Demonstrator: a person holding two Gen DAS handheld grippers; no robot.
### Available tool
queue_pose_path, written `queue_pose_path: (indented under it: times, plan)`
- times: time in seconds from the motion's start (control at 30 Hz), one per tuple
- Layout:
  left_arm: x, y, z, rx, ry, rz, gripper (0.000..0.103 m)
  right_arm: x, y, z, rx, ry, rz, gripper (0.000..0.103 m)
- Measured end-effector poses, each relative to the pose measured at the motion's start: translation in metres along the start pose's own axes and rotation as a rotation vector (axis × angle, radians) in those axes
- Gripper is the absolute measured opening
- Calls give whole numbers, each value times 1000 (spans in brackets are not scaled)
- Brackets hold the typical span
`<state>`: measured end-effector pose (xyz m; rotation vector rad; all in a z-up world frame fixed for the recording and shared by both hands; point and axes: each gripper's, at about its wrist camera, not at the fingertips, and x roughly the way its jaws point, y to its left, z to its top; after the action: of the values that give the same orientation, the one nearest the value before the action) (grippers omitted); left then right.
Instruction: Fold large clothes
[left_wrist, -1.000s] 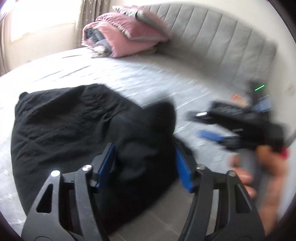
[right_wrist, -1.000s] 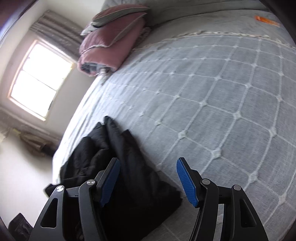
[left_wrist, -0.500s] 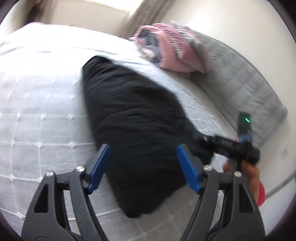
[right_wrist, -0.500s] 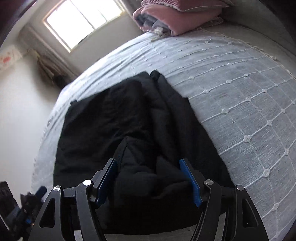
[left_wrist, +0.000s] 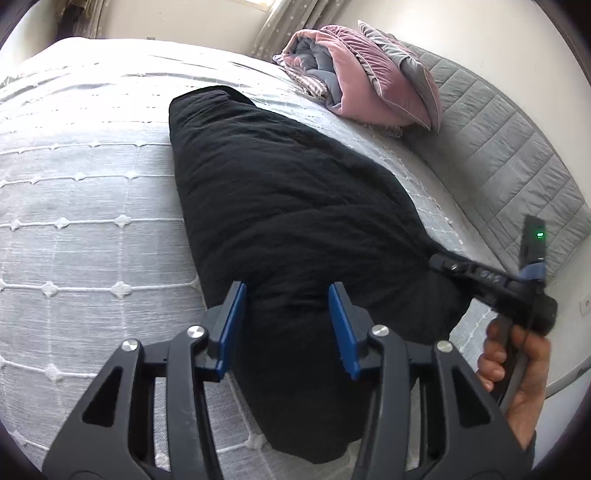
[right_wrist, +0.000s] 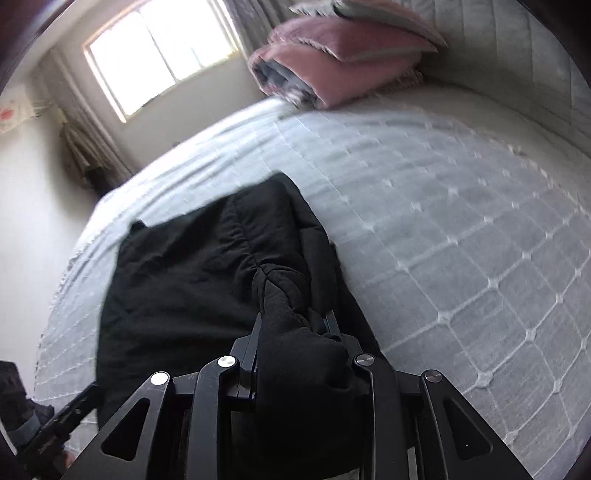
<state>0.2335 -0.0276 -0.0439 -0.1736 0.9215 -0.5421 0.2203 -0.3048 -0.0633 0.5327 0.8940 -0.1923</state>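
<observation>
A large black garment (left_wrist: 280, 206) lies lengthwise on the grey quilted bed (left_wrist: 74, 206). My left gripper (left_wrist: 288, 328) is open, its blue pads (left_wrist: 232, 325) straddling the garment's near end, just above it. My right gripper (right_wrist: 295, 328) is shut on a bunched fold of the black garment (right_wrist: 184, 269) at its near right edge. In the left wrist view the right gripper (left_wrist: 443, 264) shows at the garment's right edge, held by a hand (left_wrist: 517, 369).
Folded pink and grey bedding (left_wrist: 354, 77) lies at the head of the bed beside the grey padded headboard (left_wrist: 509, 140). A window (right_wrist: 162, 51) and curtain are beyond the far side. Open quilt (right_wrist: 461, 221) lies right of the garment.
My right gripper has closed on a fold of the garment; it was open half a second ago. My left gripper's jaws have narrowed a little over the garment's near end.
</observation>
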Motion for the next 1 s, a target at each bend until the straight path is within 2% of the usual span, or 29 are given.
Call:
queue_pose_path:
  times: [0.1,0.17,0.3,0.33,0.43,0.47,0.5,0.53,0.57,0.6,0.63,0.67,0.73,0.8,0.87,1.0]
  plan:
    - [6,-13,-7,78,-7,108,48,1,5,-1,-40,-3,-34,29]
    - [5,-8,-6,57,-3,97,48,-1,13,-4,-86,-11,-78,34]
    - [-8,7,1,-5,2,36,47,-8,7,0,-82,-35,-101,56]
    - [-15,7,2,-11,-12,32,45,-20,11,1,-98,-72,-119,56]
    - [-35,5,6,3,-58,48,45,-75,25,-10,-166,-288,-200,59]
    - [-39,5,5,-1,-61,48,45,-94,28,-16,-181,-363,-196,59]
    - [-40,5,3,-8,-56,44,45,-105,29,-20,-186,-396,-160,58]
    - [-39,3,-1,-10,-47,34,40,-113,30,-24,-189,-392,-65,55]
    - [-34,1,-5,-5,-29,28,32,-112,32,-25,-198,-365,9,36]
    - [-28,-1,-8,2,-8,31,29,-106,37,-28,-222,-298,87,18]
    - [-19,-4,-11,5,12,41,27,-98,43,-30,-249,-249,98,16]
    - [-14,-4,-14,-1,2,55,27,-86,51,-35,-292,-201,74,15]
    - [-11,-9,-15,6,-15,76,27,-52,58,-41,-351,-83,-47,15]
    - [-7,-12,-16,17,-10,83,27,-30,44,-44,-317,-8,-116,2]
    - [2,-18,-21,43,-5,118,27,-19,31,-43,-269,33,-111,0]
    - [16,-35,-32,118,-27,230,27,1,32,-46,-310,66,-189,0]
